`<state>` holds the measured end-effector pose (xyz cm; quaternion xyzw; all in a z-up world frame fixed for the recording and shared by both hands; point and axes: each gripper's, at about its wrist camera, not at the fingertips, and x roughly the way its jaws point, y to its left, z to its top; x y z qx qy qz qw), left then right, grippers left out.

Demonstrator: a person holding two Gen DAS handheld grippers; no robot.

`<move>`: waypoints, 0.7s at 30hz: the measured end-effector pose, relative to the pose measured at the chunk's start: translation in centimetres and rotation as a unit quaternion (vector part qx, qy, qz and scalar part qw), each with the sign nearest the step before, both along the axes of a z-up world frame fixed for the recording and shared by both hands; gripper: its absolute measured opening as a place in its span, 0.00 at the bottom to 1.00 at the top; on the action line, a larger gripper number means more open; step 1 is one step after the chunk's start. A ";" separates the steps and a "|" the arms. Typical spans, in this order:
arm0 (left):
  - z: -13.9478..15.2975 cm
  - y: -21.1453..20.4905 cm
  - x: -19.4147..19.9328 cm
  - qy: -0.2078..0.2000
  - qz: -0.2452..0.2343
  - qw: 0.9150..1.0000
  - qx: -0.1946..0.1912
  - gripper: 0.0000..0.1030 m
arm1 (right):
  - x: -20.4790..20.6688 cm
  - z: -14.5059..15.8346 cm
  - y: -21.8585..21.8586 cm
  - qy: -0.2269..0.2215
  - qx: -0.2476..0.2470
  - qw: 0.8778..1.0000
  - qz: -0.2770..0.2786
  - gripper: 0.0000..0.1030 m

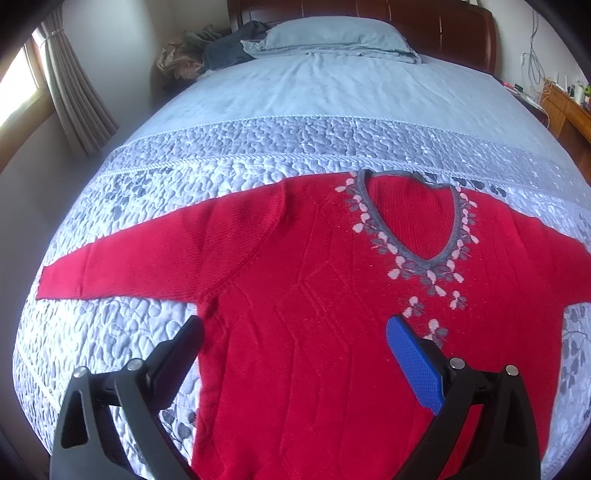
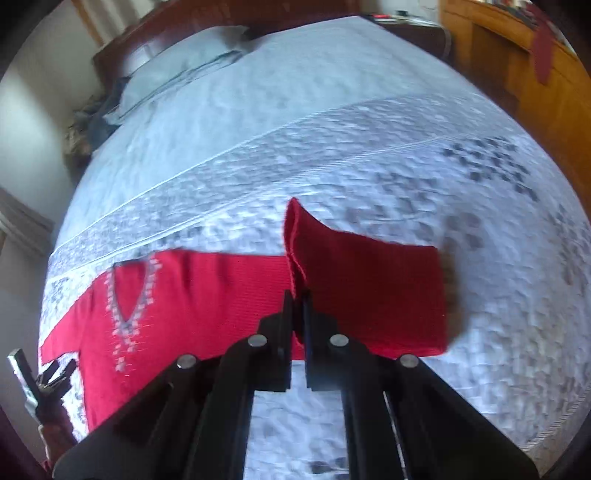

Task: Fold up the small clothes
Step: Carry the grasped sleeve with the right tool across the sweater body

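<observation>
While the red sweater [image 1: 314, 295] lies face up across the quilted bedspread [image 1: 221, 155], sleeves spread sideways, its right sleeve [image 2: 369, 288] is pinched in the closed right gripper [image 2: 297, 310] and raised; the body lies to that gripper's left. The left gripper [image 1: 295, 343] is held open above the torso, gripping nothing. No brand or writing can be read.

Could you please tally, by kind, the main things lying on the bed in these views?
Red sweater: 1
Blue pillow: 1
Heap of dark clothes beside the pillow: 1, separate pieces cannot be told apart
Quilted bedspread: 1
Total: 4
</observation>
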<state>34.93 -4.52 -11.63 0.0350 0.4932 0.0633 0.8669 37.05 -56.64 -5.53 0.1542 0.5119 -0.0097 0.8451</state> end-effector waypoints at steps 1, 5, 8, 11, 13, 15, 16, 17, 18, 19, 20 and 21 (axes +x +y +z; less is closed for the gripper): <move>0.0 0.5 -0.1 -0.001 0.001 1.000 -0.004 0.96 | 0.5 0.3 2.0 -0.003 0.009 1.000 0.016 0.04; 0.0 2.2 -0.3 -0.002 0.006 1.000 -0.020 0.96 | 2.5 0.6 9.1 -0.007 0.029 0.997 0.067 0.04; -0.3 3.4 -0.5 0.001 0.010 1.000 -0.025 0.96 | 4.1 0.0 14.3 -0.002 0.037 0.994 0.099 0.04; -0.4 4.5 -0.6 0.002 0.017 0.999 -0.030 0.96 | 5.3 -1.3 18.7 0.009 0.055 0.991 0.125 0.04; -0.5 5.0 -0.6 0.003 0.019 0.999 -0.032 0.96 | 5.9 -2.8 21.2 0.021 0.054 0.989 0.134 0.04; -0.7 5.1 -0.7 0.004 0.017 0.999 -0.029 0.96 | 6.1 -4.4 22.9 0.034 0.054 0.988 0.139 0.04; -0.7 5.1 -0.7 0.004 0.016 0.999 -0.027 0.96 | 6.2 -5.4 23.6 0.042 0.051 0.988 0.139 0.04; -0.8 5.1 -0.6 0.005 0.014 1.000 -0.026 0.96 | 6.3 -6.2 24.0 0.049 0.047 0.988 0.139 0.04; -0.9 4.9 -0.5 0.007 0.013 1.000 -0.026 0.96 | 6.4 -7.1 24.2 0.056 0.044 0.988 0.138 0.04; -1.0 4.7 -0.4 0.008 0.012 1.000 -0.028 0.96 | 6.5 -8.2 24.3 0.068 0.046 0.987 0.136 0.05; -1.1 4.4 -0.3 0.010 0.010 0.999 -0.031 0.96 | 6.5 -9.2 24.4 0.079 0.053 0.986 0.136 0.08; -1.2 4.1 -0.2 0.012 0.008 0.999 -0.033 0.96 | 6.4 -10.0 24.4 0.089 0.063 0.984 0.138 0.10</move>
